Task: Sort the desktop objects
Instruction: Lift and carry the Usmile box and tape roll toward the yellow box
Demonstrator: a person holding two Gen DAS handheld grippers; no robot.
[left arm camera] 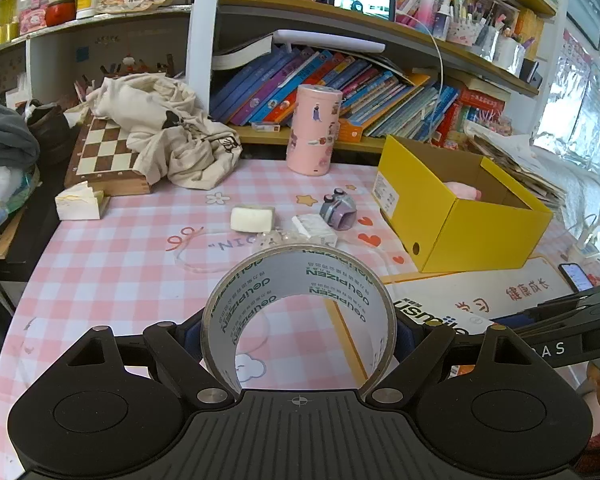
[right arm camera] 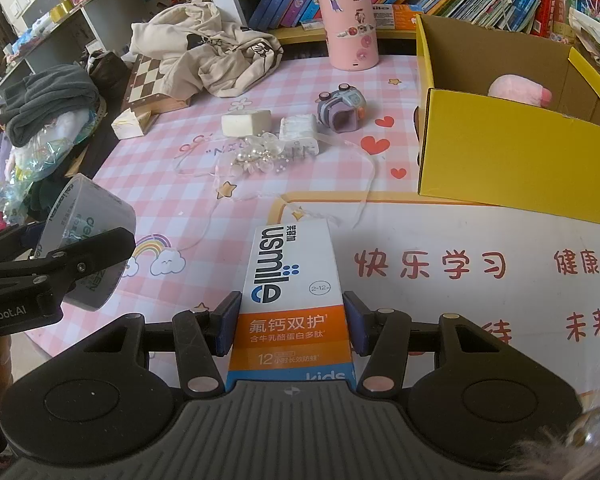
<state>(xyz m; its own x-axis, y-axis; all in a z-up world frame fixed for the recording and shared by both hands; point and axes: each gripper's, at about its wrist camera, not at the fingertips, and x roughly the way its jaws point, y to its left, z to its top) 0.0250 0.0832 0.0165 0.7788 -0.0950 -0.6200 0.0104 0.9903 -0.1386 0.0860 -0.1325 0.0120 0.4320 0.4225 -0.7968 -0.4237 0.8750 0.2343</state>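
Pink checked desk (right arm camera: 148, 184), bookshelves behind. We note the left gripper (left arm camera: 300, 332) clamped on a tape roll (left arm camera: 300, 280), the right gripper (right arm camera: 292, 324) on a toothpaste box (right arm camera: 292, 280). Yellow box (right arm camera: 500, 160) sits toward the desk's right edge.

The table (right arm camera: 112, 184) wears a pink checked cloth. A yellow box (right arm camera: 512, 160) sits toward its right edge, a pink canister (right arm camera: 350, 20) at the back edge, and a chessboard (right arm camera: 148, 80) under a cream cloth bag (right arm camera: 212, 52) at the back left corner. A white block (right arm camera: 246, 123), a packet (right arm camera: 300, 133), beads (right arm camera: 256, 160) and a toy camera (right arm camera: 342, 110) lie mid-table.
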